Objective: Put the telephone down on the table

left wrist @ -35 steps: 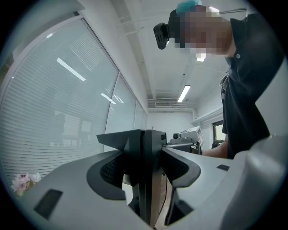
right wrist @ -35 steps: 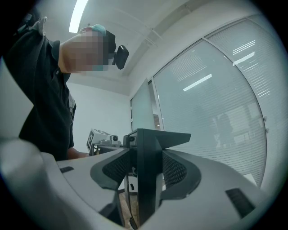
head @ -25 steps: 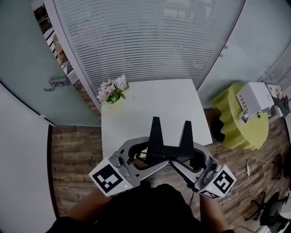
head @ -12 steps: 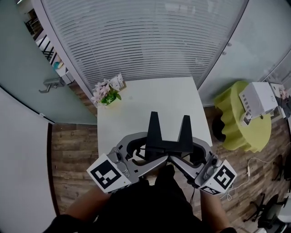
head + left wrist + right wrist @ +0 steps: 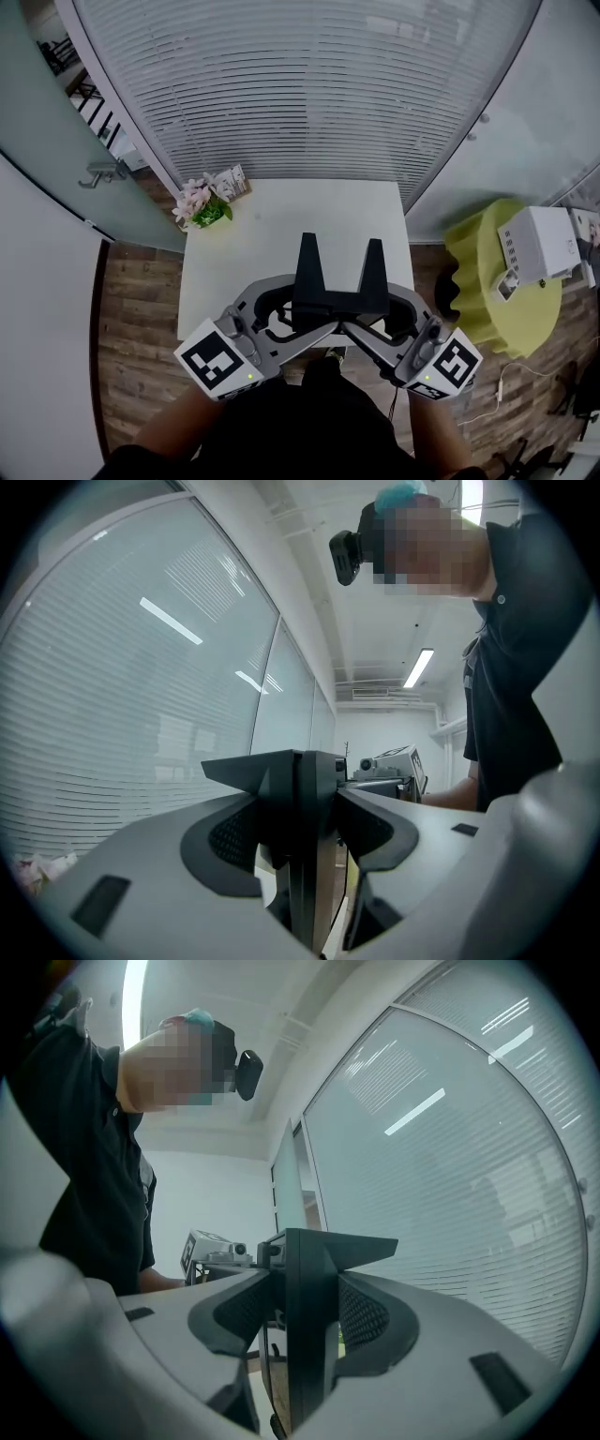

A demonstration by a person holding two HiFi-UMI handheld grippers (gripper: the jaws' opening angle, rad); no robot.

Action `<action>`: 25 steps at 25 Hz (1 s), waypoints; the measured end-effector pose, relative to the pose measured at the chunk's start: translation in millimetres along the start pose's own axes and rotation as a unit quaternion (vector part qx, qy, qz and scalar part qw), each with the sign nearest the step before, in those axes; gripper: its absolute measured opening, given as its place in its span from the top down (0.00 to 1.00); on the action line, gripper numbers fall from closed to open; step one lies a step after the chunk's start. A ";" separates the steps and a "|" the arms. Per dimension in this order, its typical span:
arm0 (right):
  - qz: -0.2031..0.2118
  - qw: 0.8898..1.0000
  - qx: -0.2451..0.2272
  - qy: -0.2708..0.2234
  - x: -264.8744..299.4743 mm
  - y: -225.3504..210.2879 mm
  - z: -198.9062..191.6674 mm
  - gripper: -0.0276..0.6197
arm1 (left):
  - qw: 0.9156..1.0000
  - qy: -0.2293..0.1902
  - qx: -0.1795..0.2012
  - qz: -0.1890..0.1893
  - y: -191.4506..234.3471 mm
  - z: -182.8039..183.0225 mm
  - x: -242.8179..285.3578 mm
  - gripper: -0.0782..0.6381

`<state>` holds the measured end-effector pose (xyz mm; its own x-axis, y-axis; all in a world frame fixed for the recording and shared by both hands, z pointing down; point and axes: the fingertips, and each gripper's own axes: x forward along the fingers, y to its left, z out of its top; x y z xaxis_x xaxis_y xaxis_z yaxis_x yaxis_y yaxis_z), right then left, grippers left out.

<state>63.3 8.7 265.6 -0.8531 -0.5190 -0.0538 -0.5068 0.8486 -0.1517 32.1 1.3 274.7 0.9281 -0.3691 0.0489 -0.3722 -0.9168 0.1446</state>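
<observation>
My left gripper [image 5: 289,317] and right gripper [image 5: 386,317] each hold their jaws clenched on the telephone [image 5: 339,298], at the bench's [image 5: 272,225] 6 o'clock edge. The telephone's underside is hidden.

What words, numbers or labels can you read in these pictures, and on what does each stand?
No text can be read.
Left marker cube and right marker cube: square black-and-white patterns, no letters.
White box on the green stool: print too small.
Card beside the flowers: too blurred.
</observation>
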 end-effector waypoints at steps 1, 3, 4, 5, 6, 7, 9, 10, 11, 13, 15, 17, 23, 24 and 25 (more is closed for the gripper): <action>0.006 1.000 0.002 0.001 -4.2 -9.0 -0.4 0.60 | 1.000 -0.001 -0.001 0.006 1.8 -0.6 9.4 0.55; 0.019 1.000 0.006 0.004 -11.2 -25.7 -1.4 0.60 | 1.000 -0.001 -0.003 0.020 5.3 -2.3 25.9 0.55; 0.025 1.000 0.007 0.005 -13.4 -33.2 -1.7 0.60 | 1.000 0.001 -0.003 0.027 7.1 -4.2 32.6 0.55; 0.032 0.999 0.010 0.005 -15.3 -40.2 -2.2 0.60 | 0.999 0.006 -0.002 0.032 8.9 -6.9 38.6 0.55; 0.039 0.999 0.012 0.006 -17.0 -46.6 -2.7 0.60 | 0.999 0.011 -0.001 0.037 10.5 -9.9 44.1 0.55; 0.046 0.999 0.016 0.006 -18.7 -52.5 -3.5 0.60 | 0.999 0.015 -0.001 0.042 12.4 -12.2 49.6 0.55; 0.058 0.998 0.024 0.009 -22.4 -62.7 -6.3 0.60 | 0.998 0.018 -0.004 0.053 15.2 -15.7 59.7 0.55; 0.063 0.998 0.029 0.010 -24.2 -67.2 -8.0 0.60 | 0.998 0.020 -0.006 0.058 16.3 -17.6 64.1 0.55; 0.067 0.997 0.032 0.012 -26.1 -71.6 -10.1 0.60 | 0.998 0.021 -0.010 0.065 17.7 -19.0 68.3 0.55; 0.075 0.996 0.037 0.015 -29.1 -80.0 -15.3 0.60 | 0.997 0.023 -0.020 0.077 21.5 -22.6 75.8 0.55; 0.083 0.995 0.047 0.010 -28.1 -86.1 -16.1 0.60 | 0.996 0.030 -0.024 0.082 25.4 -29.7 81.7 0.55; 0.089 0.994 0.064 -0.001 -24.7 -91.3 -16.5 0.60 | 0.995 0.039 -0.028 0.083 30.5 -37.9 85.9 0.55; 0.071 0.993 0.094 0.032 -19.7 -117.3 -58.8 0.60 | 0.993 0.042 -0.070 0.086 55.2 -62.3 95.9 0.55; 0.069 0.992 0.099 0.035 -16.4 -120.2 -64.8 0.60 | 0.993 0.043 -0.077 0.085 60.1 -67.8 95.6 0.55; 0.067 0.992 0.102 0.039 -12.6 -123.4 -70.5 0.60 | 0.992 0.046 -0.081 0.083 65.3 -73.8 95.1 0.55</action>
<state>127.9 -82.2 354.6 -0.9222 -0.3866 -0.0109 -0.3594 0.8669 -0.3453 96.6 -82.5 361.7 0.8538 -0.4904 0.1746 -0.5205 -0.8057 0.2828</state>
